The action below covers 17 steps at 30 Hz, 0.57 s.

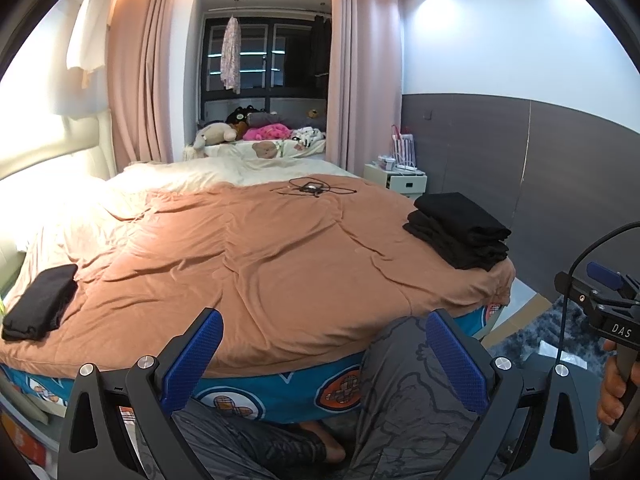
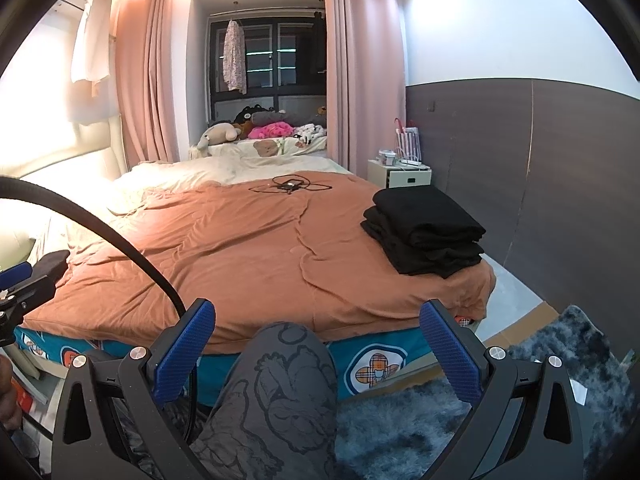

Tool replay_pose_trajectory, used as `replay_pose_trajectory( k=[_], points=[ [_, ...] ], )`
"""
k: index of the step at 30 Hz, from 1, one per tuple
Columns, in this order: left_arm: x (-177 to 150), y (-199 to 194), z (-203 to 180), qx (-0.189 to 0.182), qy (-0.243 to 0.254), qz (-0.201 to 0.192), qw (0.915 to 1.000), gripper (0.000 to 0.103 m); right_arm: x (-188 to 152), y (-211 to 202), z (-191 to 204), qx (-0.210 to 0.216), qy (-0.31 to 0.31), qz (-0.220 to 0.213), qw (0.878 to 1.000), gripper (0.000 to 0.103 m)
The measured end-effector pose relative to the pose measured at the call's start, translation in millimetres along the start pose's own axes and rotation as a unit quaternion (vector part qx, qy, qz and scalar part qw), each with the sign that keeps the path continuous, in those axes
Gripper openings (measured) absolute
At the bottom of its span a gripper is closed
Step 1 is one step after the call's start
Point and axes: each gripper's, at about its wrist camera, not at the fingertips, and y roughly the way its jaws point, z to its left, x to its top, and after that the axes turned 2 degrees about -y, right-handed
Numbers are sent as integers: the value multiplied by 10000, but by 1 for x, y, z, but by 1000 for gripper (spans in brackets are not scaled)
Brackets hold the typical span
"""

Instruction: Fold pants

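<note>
Pants: one folded black pair (image 1: 40, 306) at 9 o'clock on the orange duvet (image 1: 260, 264); stack of folded black garments (image 2: 424, 230) at 2 o'clock near the bed's right edge. Left gripper (image 1: 324, 360) and right gripper (image 2: 318, 354): both released, empty, held off the bed above the person's knees. Step, as judged: between items; next move calls for fetching an unfolded pair, none in view.
</note>
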Motion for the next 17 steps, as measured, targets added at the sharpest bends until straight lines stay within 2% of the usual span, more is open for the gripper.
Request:
replay_pose_trajectory(
  k=[17],
  points=[
    [0, -9, -3, -82, 7, -30, 10000, 102, 2, 1, -5, -22, -15, 38, 10000, 103]
  ],
)
